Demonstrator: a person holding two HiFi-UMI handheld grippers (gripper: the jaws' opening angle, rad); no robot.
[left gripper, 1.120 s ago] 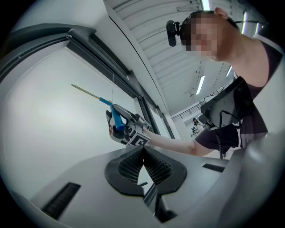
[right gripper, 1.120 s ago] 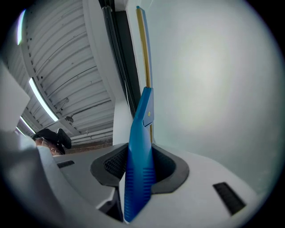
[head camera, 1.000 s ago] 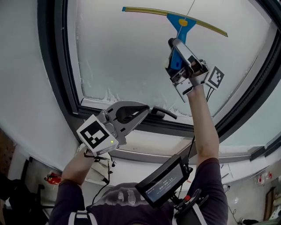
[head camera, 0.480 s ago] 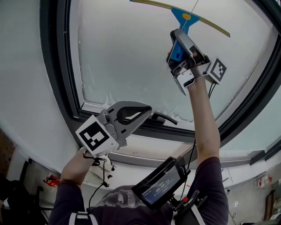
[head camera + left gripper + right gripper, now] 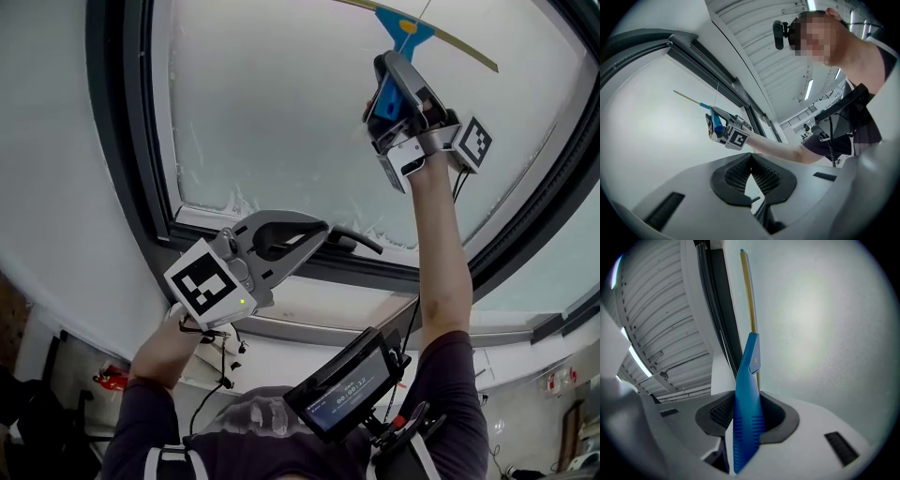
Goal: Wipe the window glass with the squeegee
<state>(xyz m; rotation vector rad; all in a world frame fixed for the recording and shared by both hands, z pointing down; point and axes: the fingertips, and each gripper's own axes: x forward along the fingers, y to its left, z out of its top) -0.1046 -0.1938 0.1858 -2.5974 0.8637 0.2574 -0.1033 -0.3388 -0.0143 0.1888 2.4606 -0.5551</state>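
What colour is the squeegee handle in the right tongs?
The squeegee handle is bright blue, shown best in the right gripper view.

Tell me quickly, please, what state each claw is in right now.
Left claw: shut, nothing in it.
Right claw: shut on the squeegee handle.

Squeegee [image 5: 405, 33] on the glass [image 5: 281, 112], high right, in the right gripper [image 5: 386, 80] — left gripper [image 5: 319, 230] lower, before the bottom frame [image 5: 375, 272].
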